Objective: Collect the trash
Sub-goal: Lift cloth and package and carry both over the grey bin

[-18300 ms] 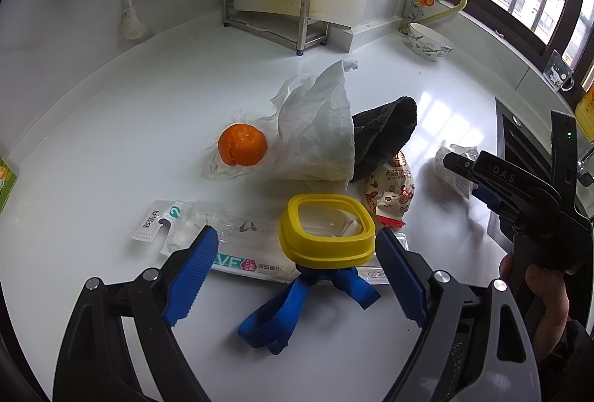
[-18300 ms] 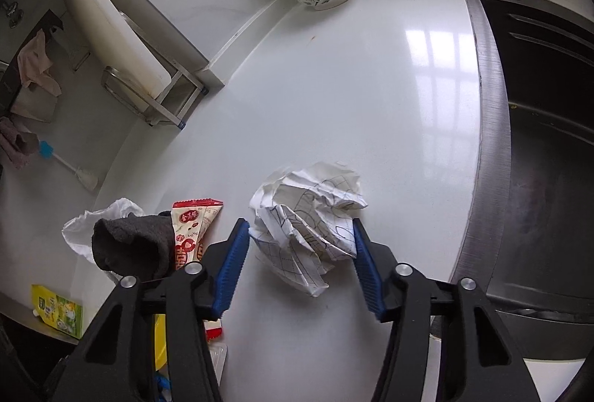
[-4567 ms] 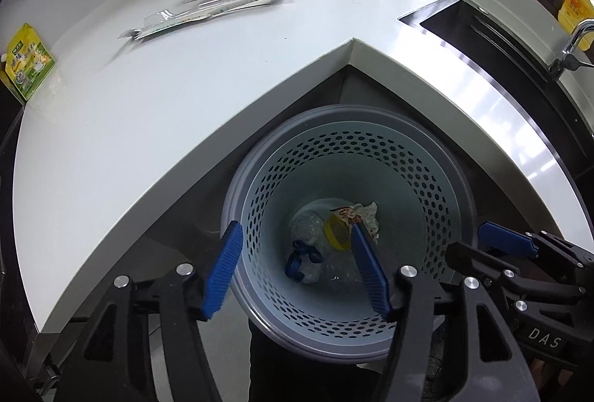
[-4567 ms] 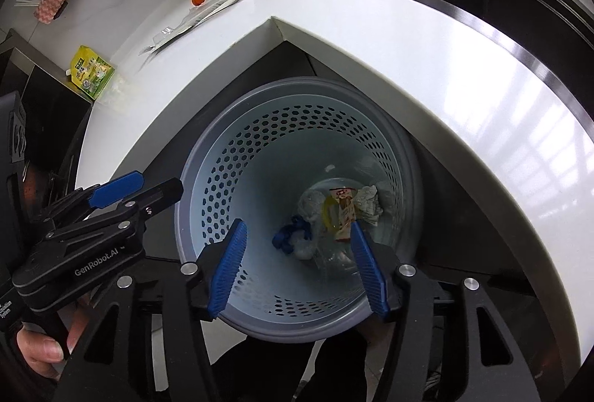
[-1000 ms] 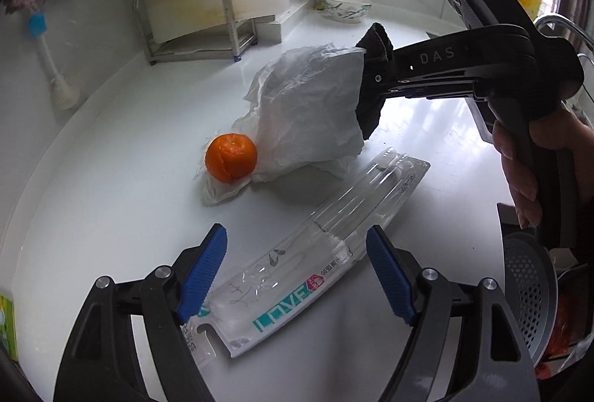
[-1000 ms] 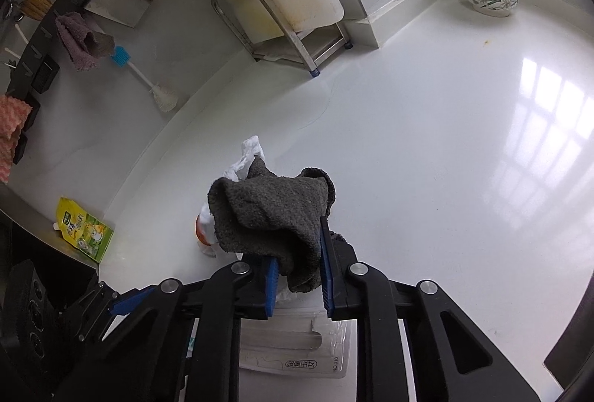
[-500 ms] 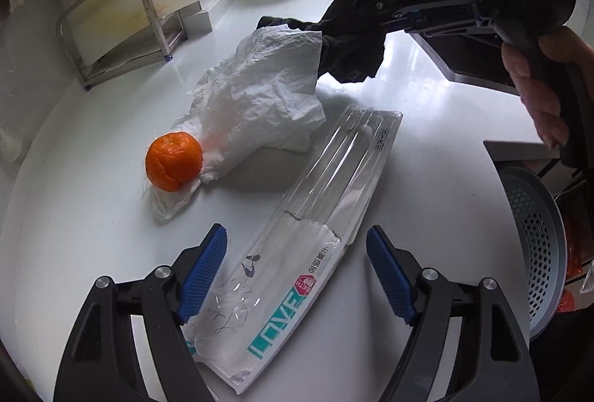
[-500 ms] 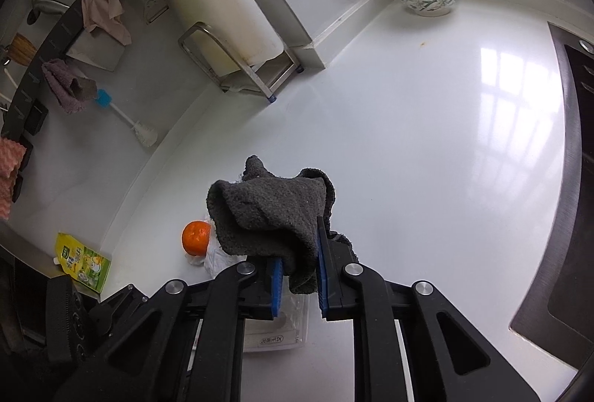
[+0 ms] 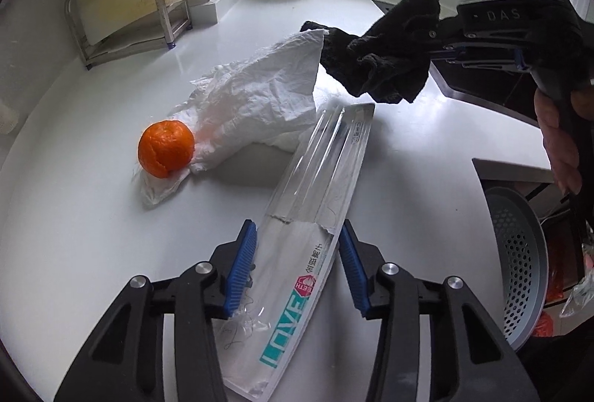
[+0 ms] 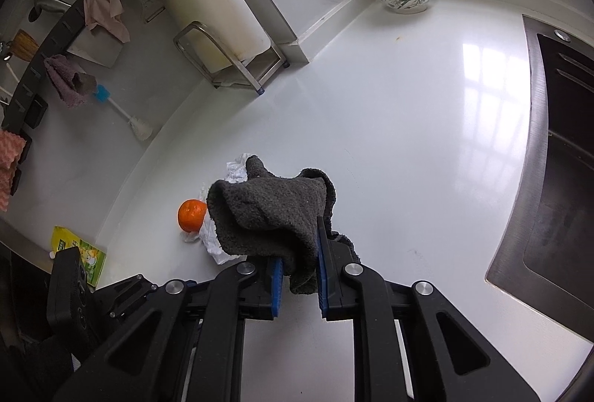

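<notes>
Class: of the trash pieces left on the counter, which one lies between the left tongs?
The long clear plastic package printed LOVE: it runs between the left tongs, unlike the crumpled white bag and orange beyond.

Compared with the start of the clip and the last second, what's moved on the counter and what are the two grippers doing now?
Gone from the counter: the yellow lid, snack wrapper and crumpled paper, last seen in the bin. The right gripper has lifted the dark cloth off the counter. The left gripper has narrowed around the clear plastic package, not yet clamped. The orange and white bag stayed put.
</notes>
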A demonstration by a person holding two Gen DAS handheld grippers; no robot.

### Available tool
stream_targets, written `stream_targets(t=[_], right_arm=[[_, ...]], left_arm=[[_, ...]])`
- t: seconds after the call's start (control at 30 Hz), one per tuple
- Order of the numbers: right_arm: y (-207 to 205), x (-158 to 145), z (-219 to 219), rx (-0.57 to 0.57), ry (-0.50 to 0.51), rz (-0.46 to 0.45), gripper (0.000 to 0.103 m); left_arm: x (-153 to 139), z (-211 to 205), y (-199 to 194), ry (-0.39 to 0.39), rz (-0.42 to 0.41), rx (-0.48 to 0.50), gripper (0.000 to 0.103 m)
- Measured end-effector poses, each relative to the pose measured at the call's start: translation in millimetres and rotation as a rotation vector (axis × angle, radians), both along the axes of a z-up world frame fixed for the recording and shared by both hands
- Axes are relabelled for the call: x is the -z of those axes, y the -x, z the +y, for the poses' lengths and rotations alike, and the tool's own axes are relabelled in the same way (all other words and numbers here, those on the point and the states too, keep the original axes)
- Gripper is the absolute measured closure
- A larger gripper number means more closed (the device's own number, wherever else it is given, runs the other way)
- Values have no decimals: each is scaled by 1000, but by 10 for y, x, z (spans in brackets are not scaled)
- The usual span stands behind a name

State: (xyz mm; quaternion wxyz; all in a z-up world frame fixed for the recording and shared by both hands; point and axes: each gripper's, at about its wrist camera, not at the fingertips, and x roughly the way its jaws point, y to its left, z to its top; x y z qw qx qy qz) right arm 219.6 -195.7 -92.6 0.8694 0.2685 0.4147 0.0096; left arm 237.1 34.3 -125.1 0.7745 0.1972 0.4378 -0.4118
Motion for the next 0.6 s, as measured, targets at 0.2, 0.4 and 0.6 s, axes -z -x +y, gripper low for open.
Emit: stream_targets(t=[0.2,0.4,0.6], right_arm=[[177,-33,-34,13,3,-6,89],[342,-97,0,-2,7,-10,89],[526,-192,59,-30,5,-19,89]], left_arm=[[-70,7,127,-26,-16,-107,59],[-223,75,261,4,-7,-204,59],[-395,109,374,26,-25,-280,59]])
